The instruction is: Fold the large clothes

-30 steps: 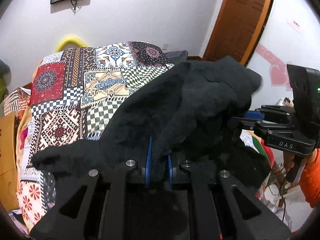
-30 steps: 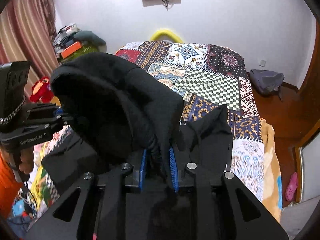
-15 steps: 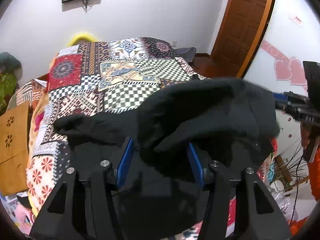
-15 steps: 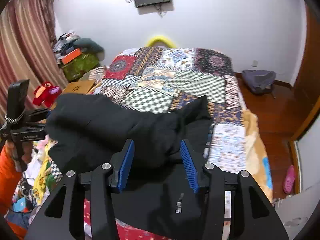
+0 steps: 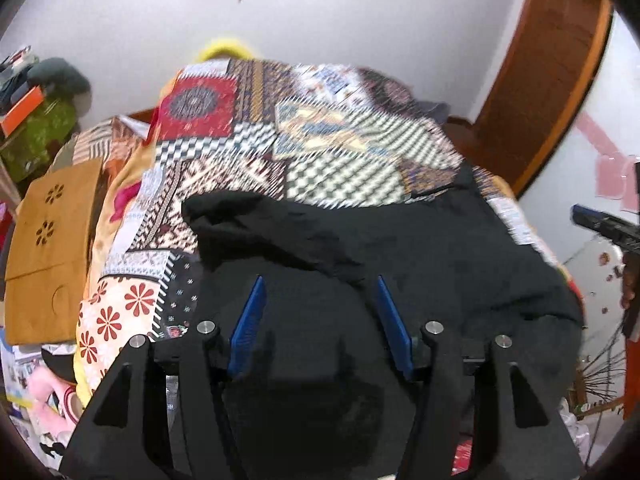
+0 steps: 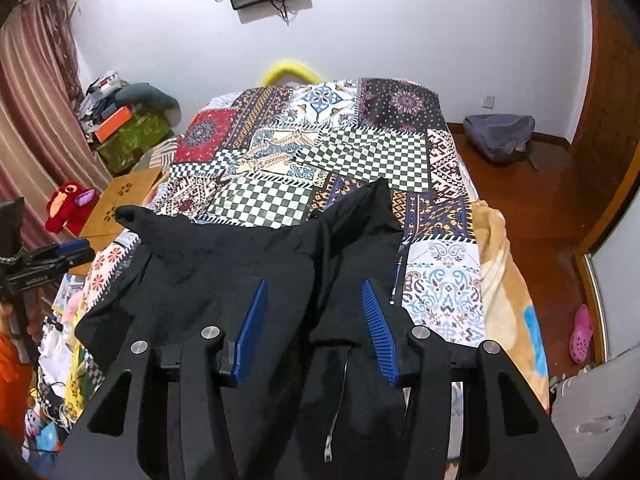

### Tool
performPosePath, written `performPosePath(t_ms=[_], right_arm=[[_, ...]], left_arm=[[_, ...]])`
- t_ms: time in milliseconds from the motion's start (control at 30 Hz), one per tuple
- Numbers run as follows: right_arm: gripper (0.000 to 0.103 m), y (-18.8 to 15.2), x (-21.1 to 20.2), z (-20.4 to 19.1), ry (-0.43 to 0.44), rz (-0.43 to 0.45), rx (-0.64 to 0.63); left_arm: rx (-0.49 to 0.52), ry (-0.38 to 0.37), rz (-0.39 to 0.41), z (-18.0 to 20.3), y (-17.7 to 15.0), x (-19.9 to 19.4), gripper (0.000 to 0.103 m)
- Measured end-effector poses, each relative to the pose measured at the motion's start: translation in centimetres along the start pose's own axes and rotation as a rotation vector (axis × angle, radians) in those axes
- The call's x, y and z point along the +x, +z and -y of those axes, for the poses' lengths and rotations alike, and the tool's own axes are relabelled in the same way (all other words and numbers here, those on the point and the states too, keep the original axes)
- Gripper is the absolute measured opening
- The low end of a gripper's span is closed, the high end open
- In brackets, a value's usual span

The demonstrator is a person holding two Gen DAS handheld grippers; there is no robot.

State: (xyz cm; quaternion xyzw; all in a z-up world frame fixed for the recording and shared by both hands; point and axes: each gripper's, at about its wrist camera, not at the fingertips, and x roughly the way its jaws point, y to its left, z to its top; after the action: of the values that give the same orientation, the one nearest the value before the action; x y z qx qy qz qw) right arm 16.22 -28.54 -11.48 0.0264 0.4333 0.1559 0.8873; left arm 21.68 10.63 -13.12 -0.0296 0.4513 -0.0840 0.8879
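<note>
Across lower frame, on bed [image 6: 448, 280] | black jacket [image 6: 240, 264]: soft, limp; grasp hem corners | left gripper [image 5: 320, 320], right gripper [image 6: 316, 320]: jaws just opened, holding nothing

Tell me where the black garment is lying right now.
In both wrist views the black garment lies spread on the near end of the patchwork bedspread, just ahead of both open grippers.
</note>
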Motion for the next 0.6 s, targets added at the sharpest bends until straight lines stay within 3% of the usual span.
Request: performPosePath(t_ms=[300,600], right_arm=[[0.047,2.4,6.3,2.2,-0.037,-0.097,0.026],[0.047,5.4,16.1,5.1,-0.028,-0.276,0.083]], left_arm=[[-0.093,0.008,-0.146,-3.0,0.8,9.2,0.056],[-0.132,-0.023,-0.141,-4.4,5.5,15.0,0.056]])
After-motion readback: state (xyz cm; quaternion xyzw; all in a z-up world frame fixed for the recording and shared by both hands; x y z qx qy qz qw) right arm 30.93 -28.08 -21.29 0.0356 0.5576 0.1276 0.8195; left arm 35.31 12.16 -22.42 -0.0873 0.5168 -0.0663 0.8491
